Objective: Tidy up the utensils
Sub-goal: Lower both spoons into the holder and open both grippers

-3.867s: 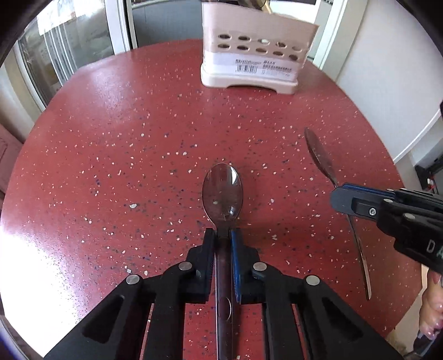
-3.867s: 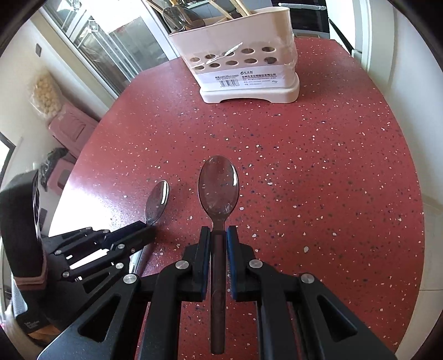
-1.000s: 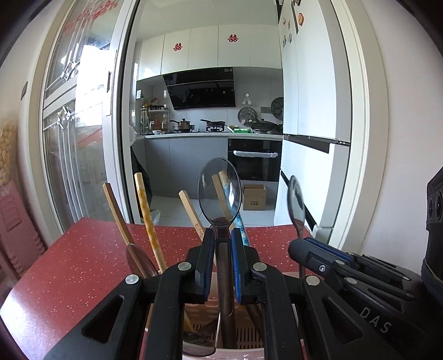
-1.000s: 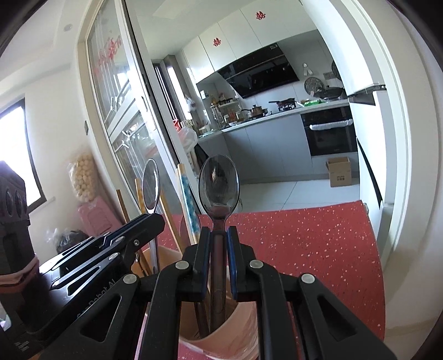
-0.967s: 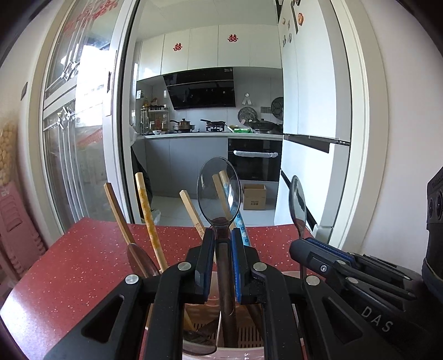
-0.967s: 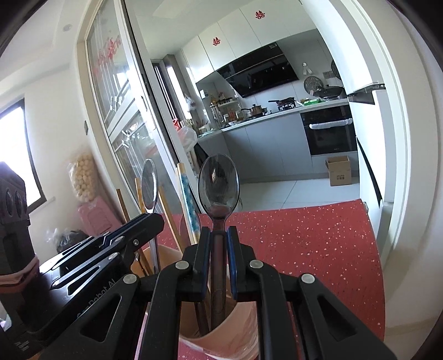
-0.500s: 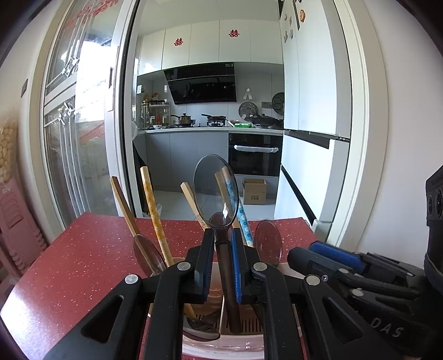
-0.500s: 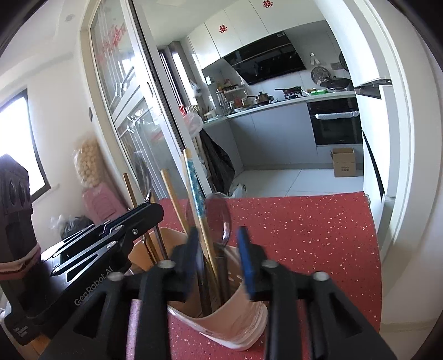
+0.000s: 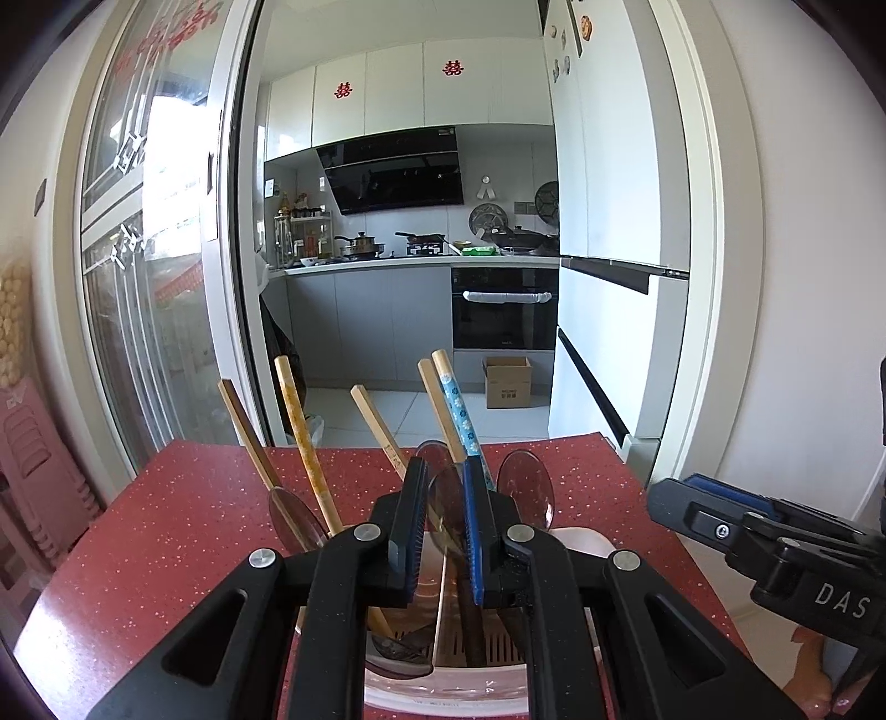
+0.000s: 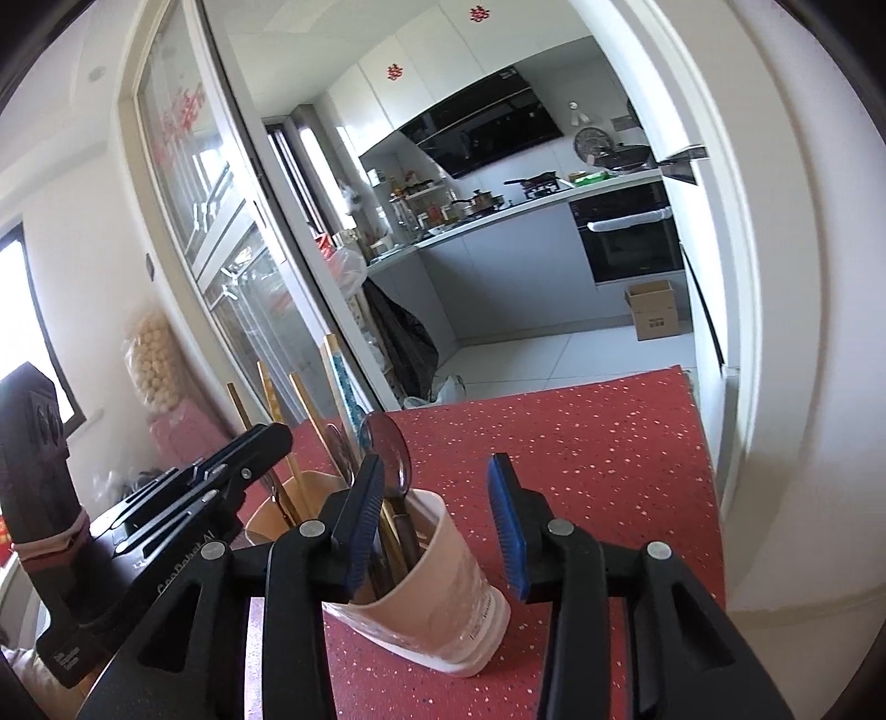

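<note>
My left fingers [image 9: 446, 520] sit narrow around a spoon [image 9: 447, 512] standing in the utensil holder [image 9: 443, 687] below them. My right fingers [image 10: 437, 520] are opening wide, gripping nothing, the holder just beneath on the red counter [image 10: 609, 443].

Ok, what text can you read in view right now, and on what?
"DAS": right gripper body.
"GenRobot AI", partly hidden: left gripper side.
"囍", red, twice: kitchen cabinet doors.
Too small or blurred: utensil holder label, cardboard box print, red lettering on glass door.
</note>
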`<state>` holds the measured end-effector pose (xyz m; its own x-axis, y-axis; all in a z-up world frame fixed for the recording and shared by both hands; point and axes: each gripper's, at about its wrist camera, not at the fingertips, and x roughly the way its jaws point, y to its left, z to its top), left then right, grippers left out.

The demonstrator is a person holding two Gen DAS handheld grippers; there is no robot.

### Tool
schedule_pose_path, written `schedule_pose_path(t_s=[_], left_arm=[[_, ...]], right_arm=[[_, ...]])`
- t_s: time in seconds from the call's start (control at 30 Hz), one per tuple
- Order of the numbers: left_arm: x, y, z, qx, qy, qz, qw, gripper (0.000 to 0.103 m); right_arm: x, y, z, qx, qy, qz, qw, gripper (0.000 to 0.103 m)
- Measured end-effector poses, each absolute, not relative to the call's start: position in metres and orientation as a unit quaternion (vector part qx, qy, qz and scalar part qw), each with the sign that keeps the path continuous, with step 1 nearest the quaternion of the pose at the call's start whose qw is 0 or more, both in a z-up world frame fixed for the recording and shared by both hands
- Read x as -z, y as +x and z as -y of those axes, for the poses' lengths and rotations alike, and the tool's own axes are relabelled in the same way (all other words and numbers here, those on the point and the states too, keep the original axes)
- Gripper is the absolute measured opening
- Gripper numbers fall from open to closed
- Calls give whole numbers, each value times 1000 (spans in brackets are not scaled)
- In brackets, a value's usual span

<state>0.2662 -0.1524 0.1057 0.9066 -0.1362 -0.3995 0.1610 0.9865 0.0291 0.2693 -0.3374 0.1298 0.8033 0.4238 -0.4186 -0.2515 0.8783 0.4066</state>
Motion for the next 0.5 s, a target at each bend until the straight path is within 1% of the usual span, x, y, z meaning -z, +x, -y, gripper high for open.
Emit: schedule_pose_path(t_s=[0.3, 0.5], left_arm=[[-116, 246, 152, 84, 29, -191, 978, 42], [-124, 230, 144, 92, 24, -184, 978, 42]], right_arm=[[-134, 253, 339, -158, 171, -270, 934, 49], [-138, 238, 337, -142, 172, -277, 935, 50]])
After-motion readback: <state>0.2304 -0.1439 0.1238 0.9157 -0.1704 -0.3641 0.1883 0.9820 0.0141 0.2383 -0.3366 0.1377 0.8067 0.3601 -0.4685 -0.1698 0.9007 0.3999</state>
